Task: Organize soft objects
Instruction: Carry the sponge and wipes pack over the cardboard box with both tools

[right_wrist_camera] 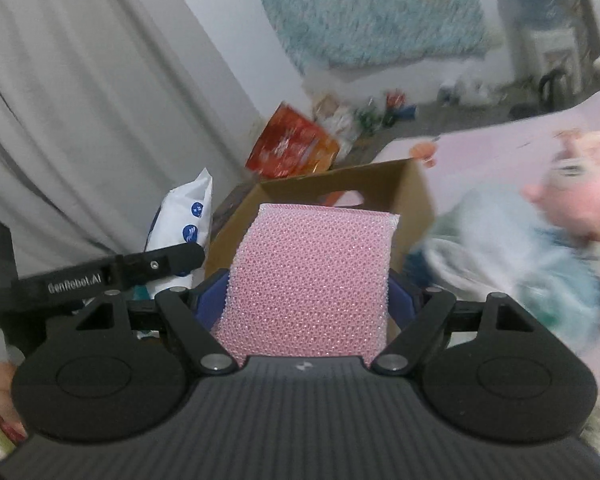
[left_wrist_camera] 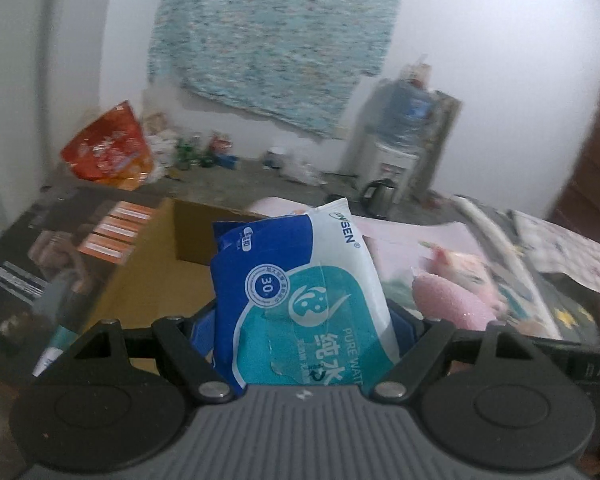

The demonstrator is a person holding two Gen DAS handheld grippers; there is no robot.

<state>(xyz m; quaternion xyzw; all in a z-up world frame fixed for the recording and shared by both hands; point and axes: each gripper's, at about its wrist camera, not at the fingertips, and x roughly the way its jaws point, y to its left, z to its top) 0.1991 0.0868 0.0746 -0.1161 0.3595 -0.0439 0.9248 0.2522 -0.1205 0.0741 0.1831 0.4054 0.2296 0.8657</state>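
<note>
I have the left claw (left_wrist_camera: 304, 320) closed on a wet-wipes pack (left_wrist_camera: 300, 292), gripped across its lower body and held above the open cardboard box (left_wrist_camera: 156, 264). The film wrapper looks slick and the contents yielding, so I judge a mid-body hold is the safest, well away from the sealed end. My right claw (right_wrist_camera: 304, 300) holds a pink mesh sponge (right_wrist_camera: 312, 276) by its sides, also in front of the box. I judge it light, springy and rough enough not to slip. A second pink sponge (left_wrist_camera: 452, 300) lies on the bed (left_wrist_camera: 560, 312).
</note>
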